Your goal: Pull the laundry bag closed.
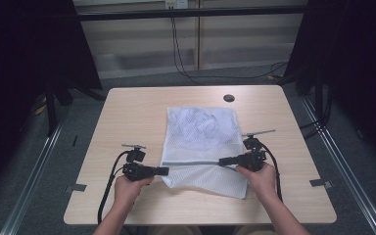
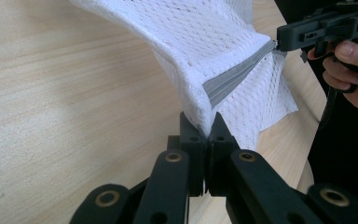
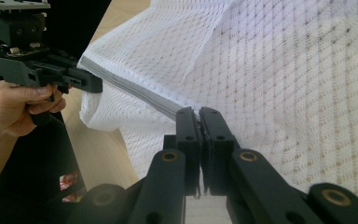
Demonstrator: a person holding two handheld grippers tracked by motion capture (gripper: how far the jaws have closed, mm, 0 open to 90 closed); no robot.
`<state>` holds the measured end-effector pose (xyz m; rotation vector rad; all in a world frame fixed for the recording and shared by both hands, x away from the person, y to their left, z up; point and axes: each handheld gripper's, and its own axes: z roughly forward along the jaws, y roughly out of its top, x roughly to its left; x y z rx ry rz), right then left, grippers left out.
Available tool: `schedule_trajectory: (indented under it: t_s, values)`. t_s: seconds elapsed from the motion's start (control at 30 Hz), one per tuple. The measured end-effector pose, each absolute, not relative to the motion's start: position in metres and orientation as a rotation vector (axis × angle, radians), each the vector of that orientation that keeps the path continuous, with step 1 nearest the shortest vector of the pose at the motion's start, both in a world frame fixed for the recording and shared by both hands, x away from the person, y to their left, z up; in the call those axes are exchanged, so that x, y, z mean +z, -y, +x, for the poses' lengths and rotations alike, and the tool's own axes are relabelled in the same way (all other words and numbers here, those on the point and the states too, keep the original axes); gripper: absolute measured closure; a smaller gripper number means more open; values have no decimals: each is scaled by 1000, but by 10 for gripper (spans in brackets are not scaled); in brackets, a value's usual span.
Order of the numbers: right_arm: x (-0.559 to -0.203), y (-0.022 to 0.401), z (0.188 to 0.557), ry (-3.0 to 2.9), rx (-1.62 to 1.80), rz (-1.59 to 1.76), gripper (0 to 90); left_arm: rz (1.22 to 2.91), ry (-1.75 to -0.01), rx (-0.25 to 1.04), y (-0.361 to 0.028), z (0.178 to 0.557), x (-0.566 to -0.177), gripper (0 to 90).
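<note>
Grippers, left gripper (image 1: 165,171) and right gripper (image 1: 222,161), each clench one end of a white mesh bag's (image 1: 200,128) grey zipper (image 1: 193,163) near the table's (image 1: 127,112) front edge.

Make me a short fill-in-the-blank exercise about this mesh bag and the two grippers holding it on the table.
1. The white mesh bag lies on a ____ table.
2. The zipper that runs between the two grippers is ____ in colour.
3. The left hand-held gripper has its jaws ____ on the bag's edge.
4. The right hand-held gripper grips the bag at one end of the ____.

Missing words: wooden; grey; shut; zipper
</note>
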<state>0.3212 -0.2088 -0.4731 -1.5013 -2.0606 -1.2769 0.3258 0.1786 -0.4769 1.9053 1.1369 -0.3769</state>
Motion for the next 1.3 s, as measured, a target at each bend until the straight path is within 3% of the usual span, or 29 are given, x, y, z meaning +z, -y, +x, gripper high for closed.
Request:
schedule_trajectory:
  t_s: [1.3]
  values:
    - [-475, 222, 321, 2053, -1290, -1538, 867, 1906, -1139, -382, -180, 327, -477, 887]
